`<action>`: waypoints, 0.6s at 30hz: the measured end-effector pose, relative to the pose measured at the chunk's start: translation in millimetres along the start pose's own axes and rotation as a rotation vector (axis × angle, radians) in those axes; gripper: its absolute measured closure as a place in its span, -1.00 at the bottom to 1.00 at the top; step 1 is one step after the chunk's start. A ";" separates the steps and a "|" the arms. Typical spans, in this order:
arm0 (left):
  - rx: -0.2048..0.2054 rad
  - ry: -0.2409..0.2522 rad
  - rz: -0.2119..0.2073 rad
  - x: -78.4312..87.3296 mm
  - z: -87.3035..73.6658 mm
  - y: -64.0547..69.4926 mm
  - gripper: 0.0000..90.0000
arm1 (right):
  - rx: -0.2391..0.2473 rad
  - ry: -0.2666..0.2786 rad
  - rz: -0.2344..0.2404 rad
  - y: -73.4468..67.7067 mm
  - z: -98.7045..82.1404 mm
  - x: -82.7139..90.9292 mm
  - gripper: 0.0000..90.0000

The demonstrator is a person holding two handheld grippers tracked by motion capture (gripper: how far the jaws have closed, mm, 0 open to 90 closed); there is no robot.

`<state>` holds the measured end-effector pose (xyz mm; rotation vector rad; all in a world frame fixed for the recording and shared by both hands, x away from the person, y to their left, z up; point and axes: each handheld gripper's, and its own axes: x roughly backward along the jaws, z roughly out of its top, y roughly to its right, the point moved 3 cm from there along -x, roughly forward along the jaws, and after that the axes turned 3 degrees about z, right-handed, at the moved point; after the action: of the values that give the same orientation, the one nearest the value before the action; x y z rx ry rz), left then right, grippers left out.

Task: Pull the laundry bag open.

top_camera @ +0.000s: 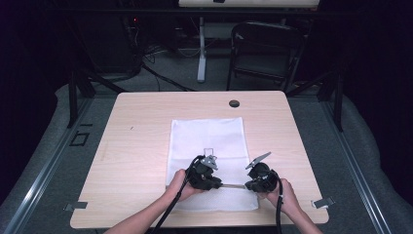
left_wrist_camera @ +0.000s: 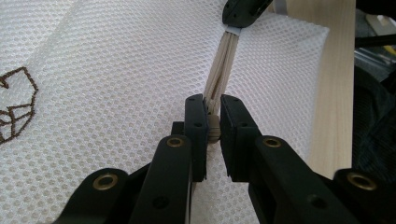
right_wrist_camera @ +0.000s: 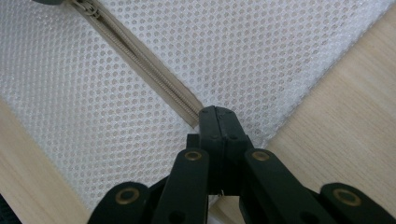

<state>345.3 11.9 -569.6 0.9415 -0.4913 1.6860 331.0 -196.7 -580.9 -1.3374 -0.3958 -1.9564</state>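
The zipper [right_wrist_camera: 140,70] is a beige strip sewn into a white mesh bag [top_camera: 207,139] — it runs level between the two grippers, stretched taut along the bag's near portion. In the left gripper view the zipper tape [left_wrist_camera: 223,70] rises straight ahead of the jaws and ends at the other gripper's tips at the top edge. In the right gripper view it runs from the jaw tips up and away to the upper left corner.

The left gripper [left_wrist_camera: 213,122] has its jaws nearly together, pinching a small beige piece at the zipper's end, likely the slider or pull; the exact part cannot be told. The right gripper [right_wrist_camera: 217,122] has its jaws pressed fully together on the opposite end of the zipper tape, with mesh caught at the same spot.

From the high view, the left gripper [top_camera: 216,183] and right gripper [top_camera: 246,185] face each other tip to tip, near one another, with the zipper spanning the gap. A hand [top_camera: 181,185] holds the left tool and the other hand [top_camera: 285,192] the right; both forearms enter from the near edge.

The bag lies flat on a light wooden table [top_camera: 131,141] — extending beyond the grippers toward the far side. A brown outline print [left_wrist_camera: 16,107] marks the mesh to the left of the left gripper's jaws. Bare table wood [right_wrist_camera: 341,107] shows just right of the right gripper's jaws.
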 end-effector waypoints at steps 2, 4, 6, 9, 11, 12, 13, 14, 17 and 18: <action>0.001 0.004 -0.007 0.2 -0.1 -0.1 0.82 | -0.002 0.002 -0.001 -0.1 -0.1 -0.1 1.00; 0.007 0.004 -0.004 1.0 -1.3 -0.3 0.82 | -0.001 -0.002 0.000 0.2 -0.1 0.2 1.00; 0.014 0.010 -0.014 2.4 -3.5 -1.7 0.82 | -0.001 0.002 -0.001 -0.1 -0.1 -0.1 1.00; 0.014 0.009 -0.017 3.9 -5.8 -2.3 0.82 | 0.001 -0.001 0.003 0.5 -0.3 0.2 1.00; 0.016 0.010 -0.019 4.1 -6.0 -2.1 0.82 | 0.001 -0.002 0.002 0.3 -0.2 0.2 1.00; 0.015 0.009 -0.019 4.0 -6.0 -2.2 0.82 | -0.001 0.001 0.001 0.0 -0.1 0.0 1.00; 0.017 0.011 -0.022 4.0 -6.1 -2.3 0.82 | -0.001 0.002 0.000 0.0 -0.1 0.0 1.00; 0.017 0.011 -0.021 4.0 -6.0 -2.3 0.82 | -0.001 0.002 0.000 0.0 -0.1 0.0 1.00; 0.015 0.005 -0.014 4.7 -6.5 -2.7 0.82 | -0.002 0.001 -0.001 -0.1 -0.2 0.0 1.00; 0.016 -0.006 -0.003 5.6 -7.0 -3.5 0.82 | -0.002 0.002 -0.002 -0.2 -0.2 -0.1 1.00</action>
<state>345.7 21.5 -569.9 0.9584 -0.4804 1.6874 330.7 -196.6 -581.0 -1.3365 -0.3943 -1.9602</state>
